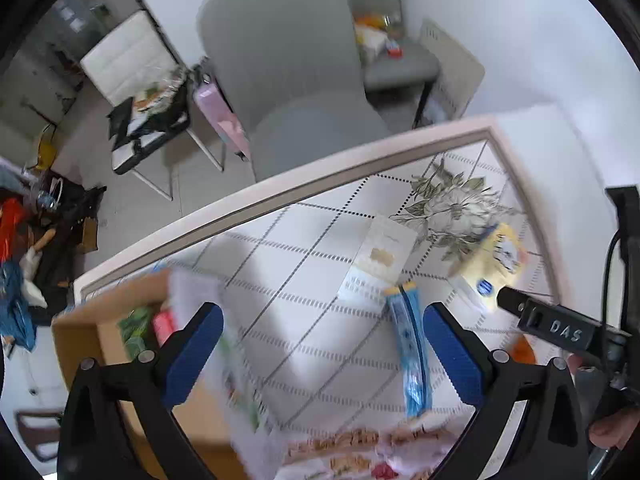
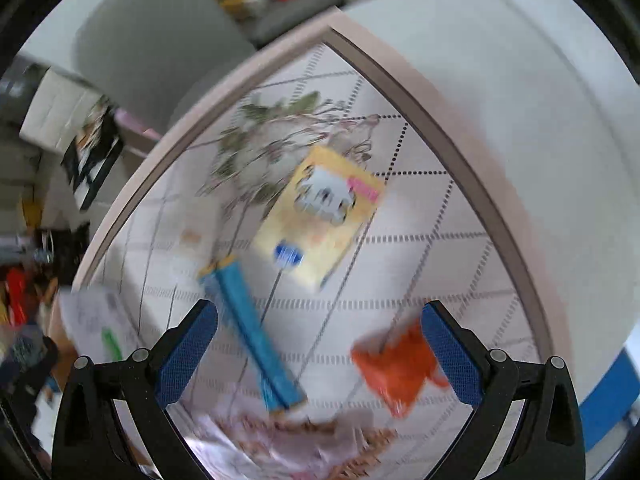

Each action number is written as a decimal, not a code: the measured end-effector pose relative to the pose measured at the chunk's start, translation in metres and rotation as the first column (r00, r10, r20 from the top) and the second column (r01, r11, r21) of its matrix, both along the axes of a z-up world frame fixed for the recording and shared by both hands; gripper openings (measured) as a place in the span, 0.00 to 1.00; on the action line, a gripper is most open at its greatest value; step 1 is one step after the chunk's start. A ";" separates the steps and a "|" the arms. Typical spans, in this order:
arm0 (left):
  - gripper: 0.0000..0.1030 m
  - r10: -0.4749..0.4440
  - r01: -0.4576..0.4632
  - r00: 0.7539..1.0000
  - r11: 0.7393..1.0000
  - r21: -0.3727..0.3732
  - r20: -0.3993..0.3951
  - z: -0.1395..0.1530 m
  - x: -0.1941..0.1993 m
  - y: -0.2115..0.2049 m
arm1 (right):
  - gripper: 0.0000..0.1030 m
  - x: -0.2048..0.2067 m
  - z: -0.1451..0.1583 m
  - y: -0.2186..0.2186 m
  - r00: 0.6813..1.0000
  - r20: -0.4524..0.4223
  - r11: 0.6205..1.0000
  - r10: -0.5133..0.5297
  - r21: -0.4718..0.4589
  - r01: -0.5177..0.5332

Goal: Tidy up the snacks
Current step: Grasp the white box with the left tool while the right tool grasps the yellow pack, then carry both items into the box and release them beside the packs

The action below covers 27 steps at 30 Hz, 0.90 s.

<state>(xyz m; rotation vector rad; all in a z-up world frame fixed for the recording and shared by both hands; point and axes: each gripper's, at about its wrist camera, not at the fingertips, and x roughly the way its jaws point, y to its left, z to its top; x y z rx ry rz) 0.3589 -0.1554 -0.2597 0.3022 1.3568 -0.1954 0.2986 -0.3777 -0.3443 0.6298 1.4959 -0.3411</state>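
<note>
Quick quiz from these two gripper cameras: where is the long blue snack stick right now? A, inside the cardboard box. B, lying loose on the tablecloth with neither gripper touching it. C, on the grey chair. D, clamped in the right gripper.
B: the long blue snack stick lies flat on the tablecloth, apart from the open right gripper and the open left gripper.

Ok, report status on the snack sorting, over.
Both hand-held grippers open, empty. Blue snack stick and yellow packet loose on table. Cardboard box left. Path unobstructed.
</note>
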 end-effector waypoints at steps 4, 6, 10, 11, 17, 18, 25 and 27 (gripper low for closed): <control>1.00 -0.024 0.029 0.995 0.998 0.050 -0.094 -0.053 0.035 -0.023 | 1.00 0.026 -0.047 -0.013 0.997 -0.054 0.996 -0.059 0.059 0.062; 1.00 -0.019 0.026 0.990 0.998 0.049 -0.142 -0.072 0.043 -0.026 | 0.99 0.037 -0.068 -0.016 0.994 -0.083 0.994 -0.065 0.082 0.072; 0.99 -0.044 0.056 0.965 0.998 0.040 -0.258 -0.111 0.052 -0.039 | 0.80 0.044 -0.084 -0.017 0.993 -0.115 0.996 0.010 0.089 0.000; 0.99 -0.057 0.071 0.960 0.997 0.042 -0.273 -0.117 0.052 -0.043 | 0.77 0.044 -0.082 -0.016 0.991 -0.125 0.997 0.052 0.068 -0.043; 0.99 -0.150 0.201 0.925 0.973 0.114 -0.348 -0.155 0.047 -0.072 | 0.76 0.033 -0.086 -0.018 0.969 -0.165 0.983 0.182 0.046 -0.176; 0.99 -0.153 0.205 0.922 0.972 0.113 -0.355 -0.159 0.046 -0.075 | 0.76 0.031 -0.085 -0.017 0.968 -0.165 0.982 0.188 0.034 -0.185; 0.58 -0.110 0.133 0.927 0.990 0.041 -0.359 -0.160 0.049 -0.077 | 0.74 0.024 -0.097 -0.014 0.971 -0.174 0.986 0.167 0.024 -0.166; 0.57 -0.089 0.114 0.937 0.992 0.056 -0.338 -0.157 0.049 -0.073 | 0.64 0.024 -0.096 -0.010 0.968 -0.176 0.982 0.181 -0.017 -0.187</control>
